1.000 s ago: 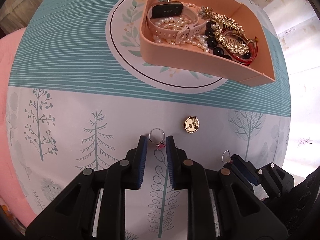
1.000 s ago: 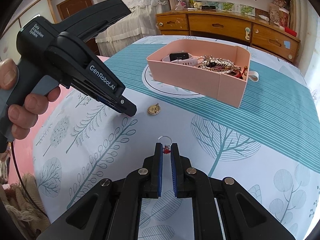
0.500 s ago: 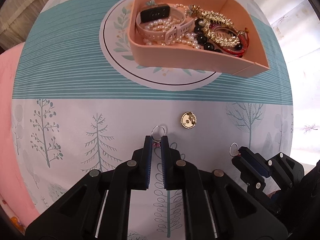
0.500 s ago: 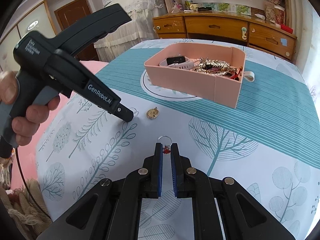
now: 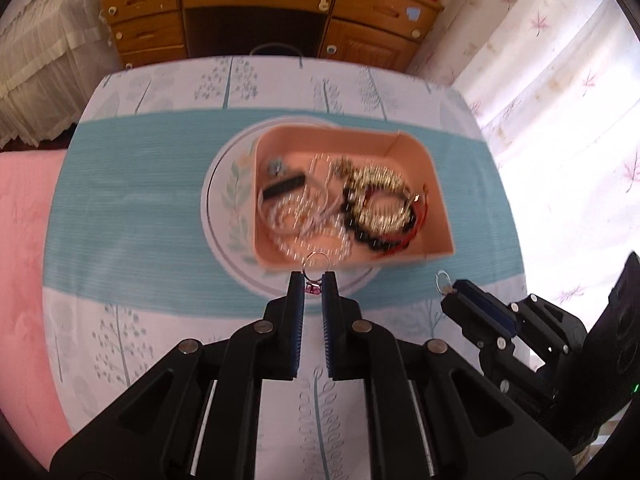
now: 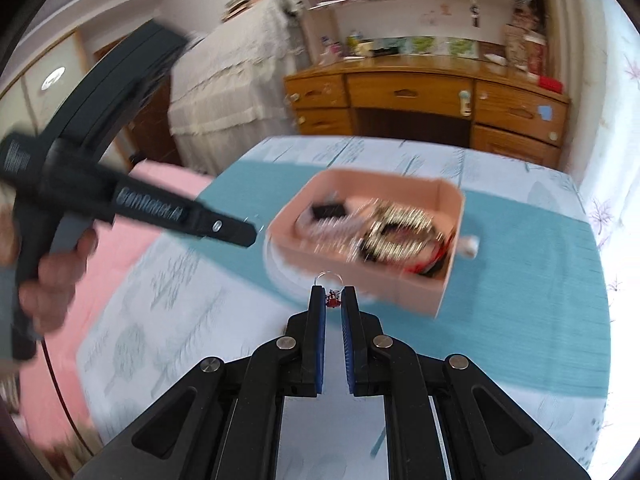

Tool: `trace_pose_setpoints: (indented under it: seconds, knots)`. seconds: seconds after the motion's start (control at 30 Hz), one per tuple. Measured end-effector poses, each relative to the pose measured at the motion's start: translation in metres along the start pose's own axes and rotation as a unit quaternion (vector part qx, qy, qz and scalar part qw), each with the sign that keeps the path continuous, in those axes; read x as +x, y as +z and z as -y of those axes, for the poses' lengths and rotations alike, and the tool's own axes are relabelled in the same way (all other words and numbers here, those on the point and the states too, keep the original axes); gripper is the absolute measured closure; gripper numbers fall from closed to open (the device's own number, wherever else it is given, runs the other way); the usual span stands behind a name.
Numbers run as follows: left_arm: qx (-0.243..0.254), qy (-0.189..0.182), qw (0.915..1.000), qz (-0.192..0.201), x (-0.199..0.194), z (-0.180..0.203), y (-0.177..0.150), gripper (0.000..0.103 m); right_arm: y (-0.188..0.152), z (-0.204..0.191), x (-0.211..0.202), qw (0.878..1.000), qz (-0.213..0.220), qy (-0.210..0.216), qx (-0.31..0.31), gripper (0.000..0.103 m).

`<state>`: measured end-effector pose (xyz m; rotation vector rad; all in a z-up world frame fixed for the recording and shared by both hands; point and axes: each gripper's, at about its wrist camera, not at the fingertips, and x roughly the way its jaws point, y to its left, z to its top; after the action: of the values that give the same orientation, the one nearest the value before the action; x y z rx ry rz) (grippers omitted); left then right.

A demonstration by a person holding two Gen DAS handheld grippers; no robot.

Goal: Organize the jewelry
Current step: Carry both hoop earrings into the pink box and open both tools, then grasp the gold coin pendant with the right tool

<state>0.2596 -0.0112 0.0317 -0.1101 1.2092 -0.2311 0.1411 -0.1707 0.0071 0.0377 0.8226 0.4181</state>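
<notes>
My left gripper (image 5: pixel 313 284) is shut on a silver ring with a pink stone (image 5: pixel 315 266), held in the air just before the near wall of the pink jewelry box (image 5: pixel 436 184). My right gripper (image 6: pixel 333 298) is shut on a second silver ring with a red stone (image 6: pixel 330 280), also lifted, near the box (image 6: pixel 454 216). In the left wrist view the right gripper (image 5: pixel 452 290) shows at the right with its ring (image 5: pixel 442 279). The box holds a watch, pearls, a gold chain and dark beads, all blurred.
The box sits on a round white plate (image 5: pixel 224 200) on a teal and white tree-print tablecloth (image 5: pixel 120 208). A wooden dresser (image 5: pixel 260 12) stands beyond the table. A pink surface (image 5: pixel 20 240) lies to the left, curtains to the right.
Both grippers have lifted off the table with their rings and moved forward toward the pink box. The gold pendant on the cloth has dropped out of view.
</notes>
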Motion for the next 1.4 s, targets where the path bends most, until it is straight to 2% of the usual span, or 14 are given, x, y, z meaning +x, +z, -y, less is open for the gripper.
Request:
trace_pose_setpoints:
  seconds: [0.17,0.33,0.5,0.6,0.67,0.77,0.87,1.13,1.3,1.4]
  knots:
    - [0.001,-0.026,0.9994,0.024,0.008,0.003,0.019,0.097,0.041,0.029,0.018,0.997,-0.014,0.006,0.072,0.095]
    - [0.006,-0.030,0.9994,0.016,0.026,0.005,0.024,0.097,0.061,0.051,0.038,0.991,-0.041,0.016,0.128,0.095]
    - [0.005,-0.026,0.9996,-0.010,0.044,0.006,0.018,0.096,0.059,0.058,0.050,0.985,-0.058,0.031,0.161,0.093]
    - [0.002,-0.025,0.9994,-0.024,0.050,0.004,0.013,0.094,0.054,0.062,0.052,0.983,-0.058,0.031,0.170,0.084]
    - [0.003,-0.024,0.9993,-0.027,0.052,0.002,0.009,0.082,0.049,0.064,0.051,0.983,-0.055,0.033,0.175,0.083]
    - [0.000,-0.021,0.9995,-0.023,0.048,-0.001,0.001,0.062,0.044,0.064,0.046,0.982,-0.051,0.035,0.176,0.083]
    - [-0.002,-0.023,0.9996,-0.019,0.043,-0.005,-0.007,0.062,0.038,0.056,0.038,0.986,-0.047,0.030,0.159,0.083]
    - [0.008,0.009,0.9998,0.014,0.020,-0.017,-0.039,0.062,0.016,0.033,0.022,0.990,-0.049,0.023,0.129,0.083]
    - [0.016,0.027,0.9988,0.038,0.006,-0.029,-0.067,0.062,-0.012,0.013,0.014,0.993,-0.058,0.014,0.101,0.083]
    - [0.011,0.044,0.9982,0.038,0.005,-0.039,-0.083,0.062,-0.027,-0.004,0.014,0.995,-0.064,0.003,0.075,0.078]
